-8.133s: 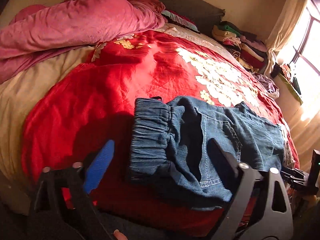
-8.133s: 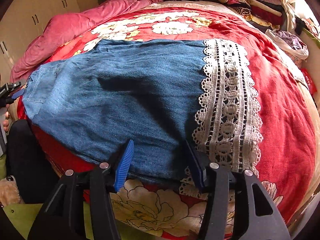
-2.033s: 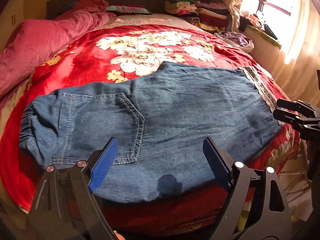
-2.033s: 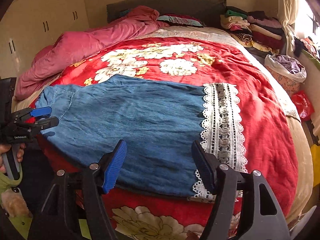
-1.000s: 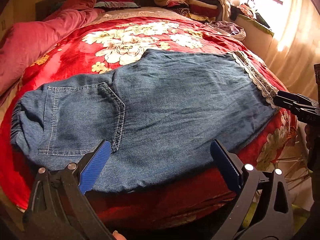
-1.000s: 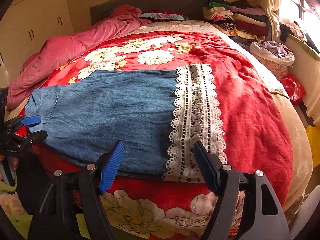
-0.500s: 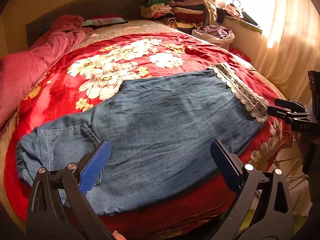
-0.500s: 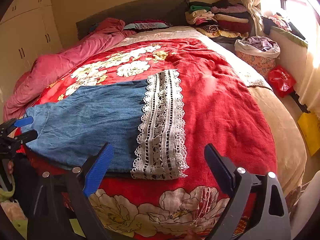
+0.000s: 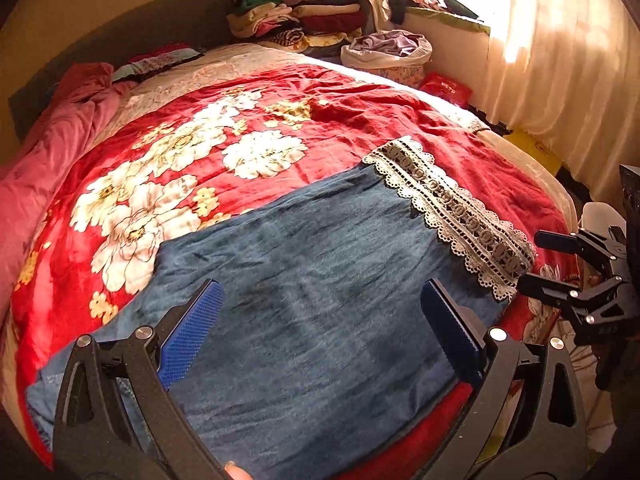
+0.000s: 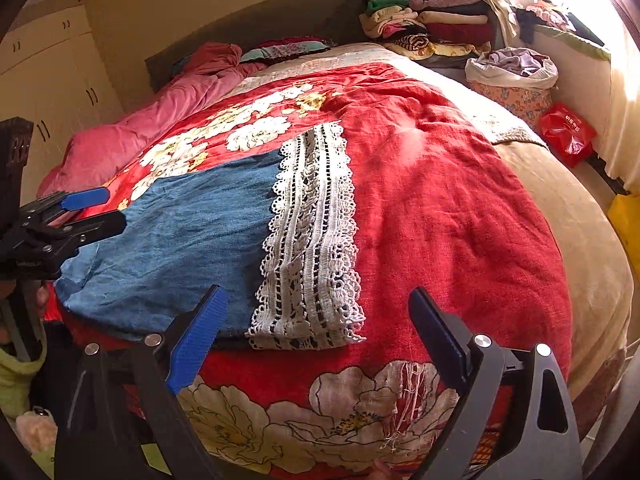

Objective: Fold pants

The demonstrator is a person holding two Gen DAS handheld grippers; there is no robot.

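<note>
A: Pants (image 9: pixel 320 312) lie flat on the red blanket (image 10: pixel 440 200), lace hem (image 10: pixel 312 240) rightward; we judge ourselves between folds.

B: Our left gripper (image 9: pixel 320 328) and right gripper (image 10: pixel 316 336) gape empty; next we must pinch the hem.

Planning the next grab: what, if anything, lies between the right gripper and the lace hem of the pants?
Nothing visible. The right gripper is open just short of the lace hem of the pants; only bare red blanket lies between them.
</note>
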